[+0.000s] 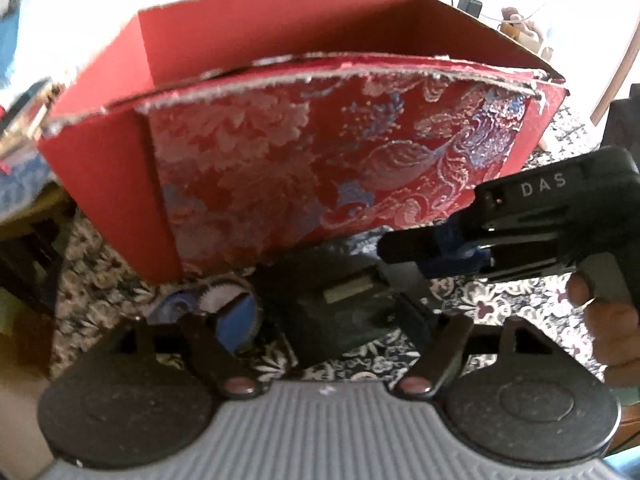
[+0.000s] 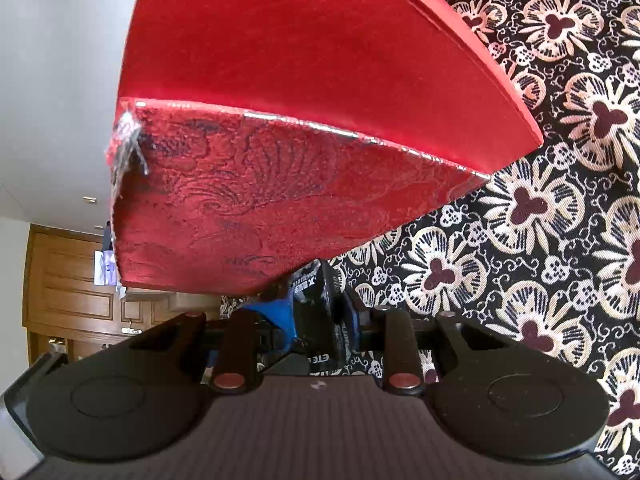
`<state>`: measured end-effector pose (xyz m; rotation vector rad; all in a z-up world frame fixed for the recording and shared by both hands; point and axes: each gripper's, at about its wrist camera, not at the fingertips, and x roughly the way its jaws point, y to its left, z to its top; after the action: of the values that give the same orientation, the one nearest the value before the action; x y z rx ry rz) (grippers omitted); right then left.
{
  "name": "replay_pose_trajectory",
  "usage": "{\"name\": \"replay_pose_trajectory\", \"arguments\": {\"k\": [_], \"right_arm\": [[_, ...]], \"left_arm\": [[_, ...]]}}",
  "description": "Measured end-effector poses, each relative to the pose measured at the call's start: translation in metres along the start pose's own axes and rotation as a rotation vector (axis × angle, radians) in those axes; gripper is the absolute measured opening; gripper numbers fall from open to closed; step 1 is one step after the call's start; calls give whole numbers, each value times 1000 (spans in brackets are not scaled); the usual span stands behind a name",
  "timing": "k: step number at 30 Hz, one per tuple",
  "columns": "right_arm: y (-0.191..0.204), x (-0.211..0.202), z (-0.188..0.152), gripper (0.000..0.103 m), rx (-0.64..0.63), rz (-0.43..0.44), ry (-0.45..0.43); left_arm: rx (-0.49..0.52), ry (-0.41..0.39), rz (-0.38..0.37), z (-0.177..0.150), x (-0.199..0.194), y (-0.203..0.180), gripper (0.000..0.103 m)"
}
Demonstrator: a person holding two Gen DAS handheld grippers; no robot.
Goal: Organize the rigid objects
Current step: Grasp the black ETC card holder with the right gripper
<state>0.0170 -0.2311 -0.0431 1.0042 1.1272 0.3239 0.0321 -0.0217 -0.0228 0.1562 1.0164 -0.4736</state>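
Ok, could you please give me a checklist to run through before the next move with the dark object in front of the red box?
1. Red box open at the top: ok.
2. Dark object lies between the jaws of the left gripper: ok.
3. Left jaws closed on the dark object: not ok, they stand wide apart.
4. Right gripper clear of the dark object: not ok, its tip reaches in just above it.
5. Right jaws holding something: cannot tell; they are nearly together, but what lies between them is unclear.
6. Room inside the red box: cannot tell, its near wall hides the floor.
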Motion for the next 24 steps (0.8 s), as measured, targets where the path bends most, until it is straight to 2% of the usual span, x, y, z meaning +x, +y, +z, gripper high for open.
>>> {"name": "replay_pose_trajectory", "arguments": {"k": [4, 6, 7, 8, 9, 12, 19, 22, 24], "right_arm": [[-2, -1, 1, 10, -8, 3, 8], [-2, -2, 1, 11, -12, 3, 12], [-2, -3, 1, 11, -17, 2, 13], [-2, -5, 0, 11, -19, -1, 15], [-4, -8, 0, 11, -18, -5, 16], [-8, -21, -1, 11, -37, -29, 1], [-31, -51, -2, 11, -4, -34, -21], [-36, -51, -4, 10, -4, -26, -35], [-39, -49, -5, 10, 4, -8, -40]], "left_arm": [[-35, 3, -21, 1, -1, 7, 80], [-51, 7, -39, 3, 0, 10, 84], [-62, 15, -66, 5, 1, 10, 91], [-72, 18, -91, 4, -1, 15, 92], [-81, 18, -81, 5, 0, 14, 92], [-53, 27, -57, 5, 4, 4, 92], [-1, 37, -130, 5, 4, -21, 92], [37, 32, -104, 8, 6, -30, 93], [25, 42, -110, 11, 12, -28, 93]]}}
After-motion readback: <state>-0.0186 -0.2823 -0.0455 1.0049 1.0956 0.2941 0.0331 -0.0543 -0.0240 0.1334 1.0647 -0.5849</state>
